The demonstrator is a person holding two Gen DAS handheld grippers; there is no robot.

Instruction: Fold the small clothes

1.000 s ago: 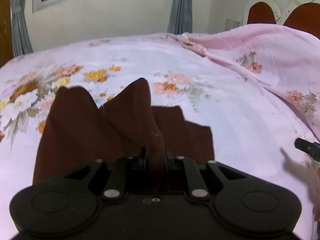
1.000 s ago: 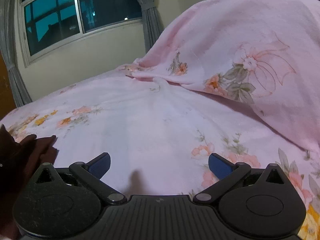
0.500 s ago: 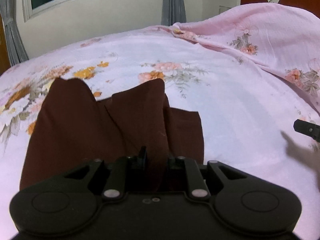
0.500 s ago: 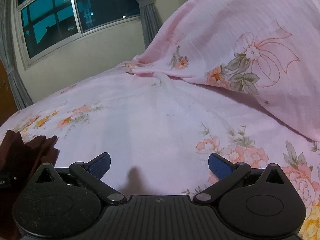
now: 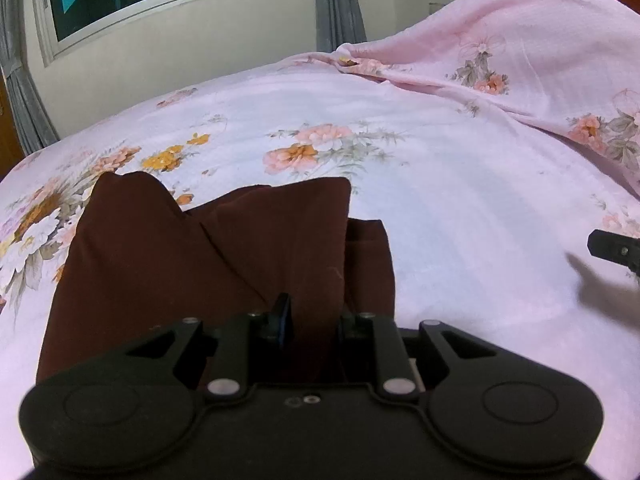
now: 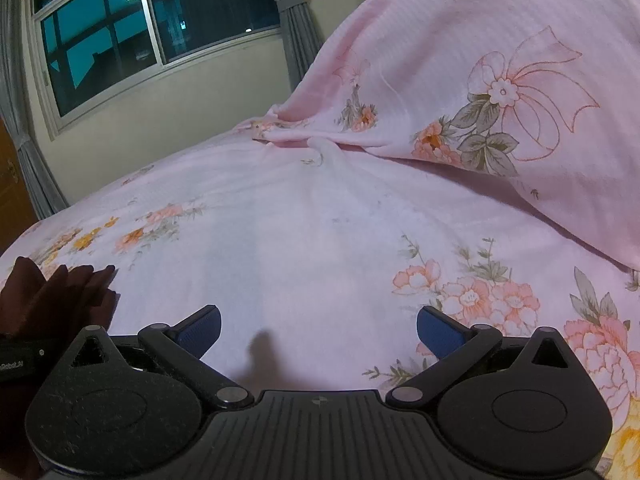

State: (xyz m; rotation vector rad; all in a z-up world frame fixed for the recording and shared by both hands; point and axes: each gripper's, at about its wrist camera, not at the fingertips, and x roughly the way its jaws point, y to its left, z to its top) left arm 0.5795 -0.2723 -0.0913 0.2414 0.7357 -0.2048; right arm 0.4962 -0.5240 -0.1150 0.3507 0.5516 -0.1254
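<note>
Starting on the left side: the dark maroon garment (image 5: 208,264) is lying on the bed (image 5: 460,216), spread over the pink floral sheet, with one flap already brought over so there's a doubled layer running up the middle and two peaked corners at the far edge. The left gripper (image 5: 314,314) has its fingers (image 5: 283,312) around a fold of that cloth at the near edge. They've just been easing apart, with the fabric between them, though it looks like the pads are only loosely on it now, so I'd guess the fold has been laid where it should go and this is the let-go. Holding it low and angled down at the bed makes sense, since that way the flap drops flat instead of flopping back. Moving right, there's a stretch of bare sheet, then the right gripper (image 6: 318,322), parked over the sheet with its blue fingers (image 6: 200,326) spread wide and nothing in them. It's well off to the side of the garment, which only peeks in at the left edge of its view, probably just staying out of the way until a second corner needs grabbing. Far right is the rumpled pink blanket (image 6: 480,60) heaped up, not involved.
</note>
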